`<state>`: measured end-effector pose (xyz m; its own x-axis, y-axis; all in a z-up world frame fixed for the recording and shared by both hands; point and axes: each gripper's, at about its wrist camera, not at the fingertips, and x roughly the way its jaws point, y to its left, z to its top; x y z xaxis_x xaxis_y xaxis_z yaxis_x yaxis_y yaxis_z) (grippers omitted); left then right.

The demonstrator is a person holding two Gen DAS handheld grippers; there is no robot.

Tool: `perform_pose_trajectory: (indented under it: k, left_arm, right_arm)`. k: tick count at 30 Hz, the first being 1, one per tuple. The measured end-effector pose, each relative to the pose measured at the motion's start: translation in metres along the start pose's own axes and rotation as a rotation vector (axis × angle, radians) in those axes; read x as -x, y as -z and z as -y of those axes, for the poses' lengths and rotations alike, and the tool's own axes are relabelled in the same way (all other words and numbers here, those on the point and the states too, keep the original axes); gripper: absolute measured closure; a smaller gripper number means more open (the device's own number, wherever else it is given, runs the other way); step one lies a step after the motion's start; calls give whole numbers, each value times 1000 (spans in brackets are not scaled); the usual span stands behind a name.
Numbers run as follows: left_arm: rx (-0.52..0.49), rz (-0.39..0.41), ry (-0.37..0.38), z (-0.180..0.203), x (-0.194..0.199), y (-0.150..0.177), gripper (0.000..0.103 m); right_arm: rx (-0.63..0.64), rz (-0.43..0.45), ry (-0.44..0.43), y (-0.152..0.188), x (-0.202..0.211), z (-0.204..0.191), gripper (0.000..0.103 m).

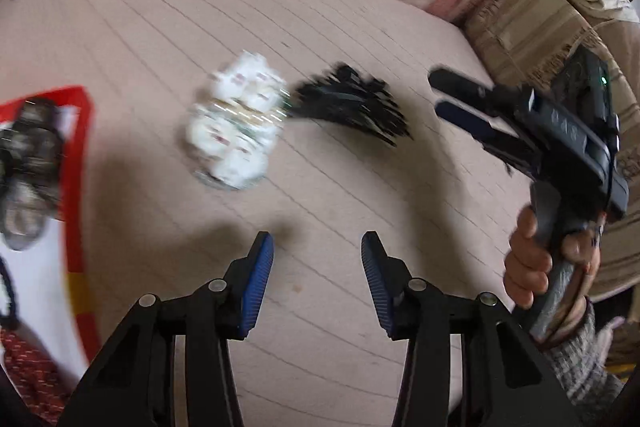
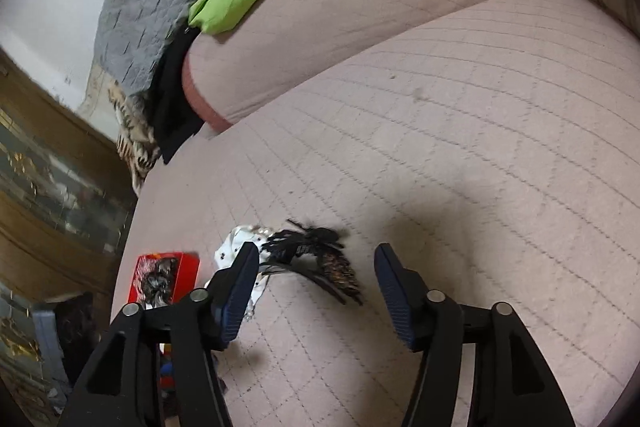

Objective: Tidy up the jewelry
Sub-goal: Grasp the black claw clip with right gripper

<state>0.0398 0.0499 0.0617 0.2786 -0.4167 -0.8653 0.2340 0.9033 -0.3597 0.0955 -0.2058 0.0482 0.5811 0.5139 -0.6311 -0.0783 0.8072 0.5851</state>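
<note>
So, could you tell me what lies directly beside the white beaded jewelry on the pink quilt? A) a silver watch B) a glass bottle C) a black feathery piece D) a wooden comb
C: the black feathery piece lies right next to the white beaded jewelry on the pink quilt.

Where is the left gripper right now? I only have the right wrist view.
Observer: The left gripper hovers over the bare pink quilt, short of the white beaded piece. It is open, with nothing between its fingers.
Operator: Does my right gripper touch the black feathery piece?
Observer: No. In the left wrist view the right gripper is beside the black feathery piece, with a strip of quilt between them. It is open and empty.
</note>
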Motion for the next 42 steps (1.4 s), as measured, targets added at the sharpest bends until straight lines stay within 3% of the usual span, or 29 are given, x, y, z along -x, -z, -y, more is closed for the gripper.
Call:
perform_pose_trajectory:
  k: [5,11,13,15,16,17,18,22,30,36,42]
  left_arm:
    - [121,96,-42,-26,3,-21,58]
    - [176,144,-53,-36,-20,-69,57]
    - [146,136,-73,-34,-31,-84,57]
    - [110,109,-105,-27,-45,-93,57]
    - [93,84,-122,-24,-52,-96,67]
    - [93,72,-120,-20,-52,-90,95]
    - [107,51,-94,-19,-52,-89,98]
    - [126,107,14,-6,-11,-74,100]
    - [28,221,189,33,81,-17,100]
    - [44,175,56,19,69,27,100]
    - [91,153,18,-2,63,53,100]
  right_arm:
    - [121,0,49,7,-20,-18,37]
    - [128,0,50,8,-37,-12,39]
    - [134,-11,52,9,-41,-12,56]
    - [136,-31,36,10,-44,-11,81]
    - [131,-31,39,9,-43,-11,91]
    - [134,-36,47,9,-43,-12,98]
    - [133,-38,42,9,-42,-12,98]
    - [110,-11,34,6,-30,-14,99]
    - [47,71,-3,12,30,-19,99]
    - [0,71,4,51,81,-14,99]
    - [-96,12,35,93,89,11,99]
